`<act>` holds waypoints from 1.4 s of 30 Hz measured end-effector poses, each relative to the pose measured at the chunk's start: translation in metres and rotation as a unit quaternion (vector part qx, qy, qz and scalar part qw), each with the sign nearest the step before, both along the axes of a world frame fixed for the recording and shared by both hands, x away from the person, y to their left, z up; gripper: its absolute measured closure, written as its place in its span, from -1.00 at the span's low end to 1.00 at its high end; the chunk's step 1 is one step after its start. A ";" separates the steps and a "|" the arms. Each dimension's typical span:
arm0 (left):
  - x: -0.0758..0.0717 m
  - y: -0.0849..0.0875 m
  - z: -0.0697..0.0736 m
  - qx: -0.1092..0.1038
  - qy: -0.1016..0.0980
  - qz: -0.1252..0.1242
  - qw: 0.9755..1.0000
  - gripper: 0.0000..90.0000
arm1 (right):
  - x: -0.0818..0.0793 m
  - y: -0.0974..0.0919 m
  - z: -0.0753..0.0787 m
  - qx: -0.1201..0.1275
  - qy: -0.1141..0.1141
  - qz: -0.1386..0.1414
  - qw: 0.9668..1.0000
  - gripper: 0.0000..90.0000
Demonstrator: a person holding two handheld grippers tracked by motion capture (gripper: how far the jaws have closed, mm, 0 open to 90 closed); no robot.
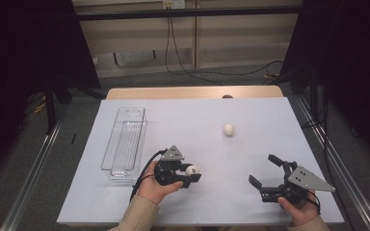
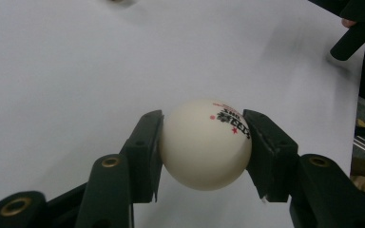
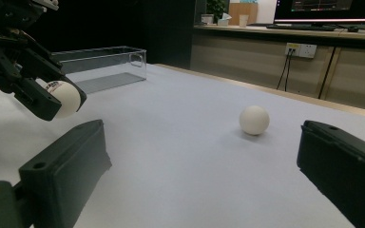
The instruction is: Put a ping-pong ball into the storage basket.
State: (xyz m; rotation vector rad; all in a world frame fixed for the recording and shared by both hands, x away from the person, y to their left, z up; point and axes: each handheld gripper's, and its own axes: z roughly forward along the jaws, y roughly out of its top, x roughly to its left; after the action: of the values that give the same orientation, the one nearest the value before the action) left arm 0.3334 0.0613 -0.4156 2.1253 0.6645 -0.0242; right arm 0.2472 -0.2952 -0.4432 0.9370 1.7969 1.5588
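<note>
Firmly, left gripper (image 2: 204, 142) clamps white ball (image 2: 204, 145); right gripper (image 1: 270, 172) gapes empty.

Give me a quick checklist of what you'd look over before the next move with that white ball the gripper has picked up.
1. Held ball clamped between both jaws of the left gripper: ok.
2. Ball centred in the pads, not slipping out: ok.
3. Clear bin upright and open-topped: ok.
4. Bin free of things inside: cannot tell.
5. Right gripper open, holding nothing: ok.
6. Second ball resting on the white table cover, apart from both grippers: ok.
</note>
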 end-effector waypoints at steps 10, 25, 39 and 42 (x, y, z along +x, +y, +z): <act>0.003 0.009 0.002 -0.003 -0.002 0.014 1.000 0.13 | 0.000 0.000 0.000 -0.002 0.001 0.002 1.000 -0.94; 0.005 0.017 0.005 -0.005 -0.006 0.027 1.000 0.13 | 0.000 0.000 0.000 0.000 0.002 0.002 1.000 -0.94; 0.007 0.023 0.008 -0.007 -0.007 0.040 0.999 0.13 | 0.000 0.000 0.000 0.001 0.002 0.003 1.000 -0.94; 0.007 0.025 0.009 -0.006 -0.008 0.041 0.999 0.13 | 0.000 0.001 0.000 0.001 0.002 0.003 1.000 -0.94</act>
State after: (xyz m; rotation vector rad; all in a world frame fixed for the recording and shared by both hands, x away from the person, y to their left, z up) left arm 0.3407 0.0865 -0.4065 2.0835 0.7405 0.0340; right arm 0.2470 -0.2946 -0.4432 0.9380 1.8028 1.5635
